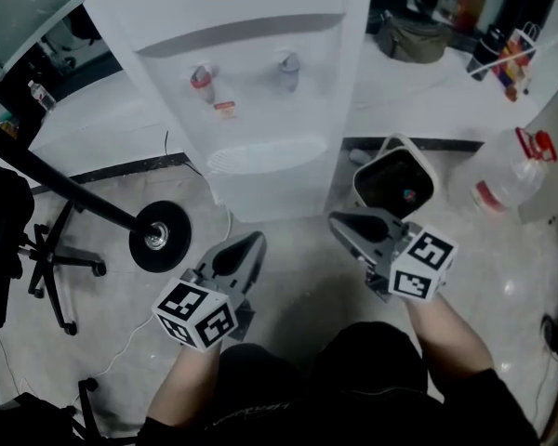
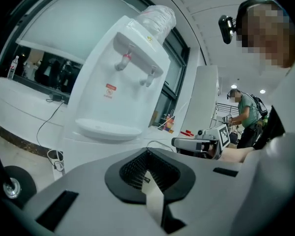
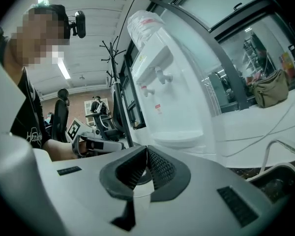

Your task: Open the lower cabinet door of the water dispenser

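- Head view: we look steeply down on the water dispenser at 12 o'clock. Its lower cabinet door is squeezed to a thin strip under the drip tray, and we can make out no handle. The left gripper at 7 o'clock and the right gripper at 5 o'clock both point toward it and touch nothing. A white bin sits beside the dispenser's base at 2 o'clock, and a plastic jug lies at 3.
- Left gripper view: the left gripper's jaws are pressed together with nothing between them. Its own body hides most of the cabinet door at 8 o'clock. Only here do we see the bottle on top at 12.
- Right gripper view: the right gripper's jaws are likewise pressed together and empty. The dispenser rises at 12 o'clock, its lower part hidden behind the gripper body. A bag lies on the ledge at 3.
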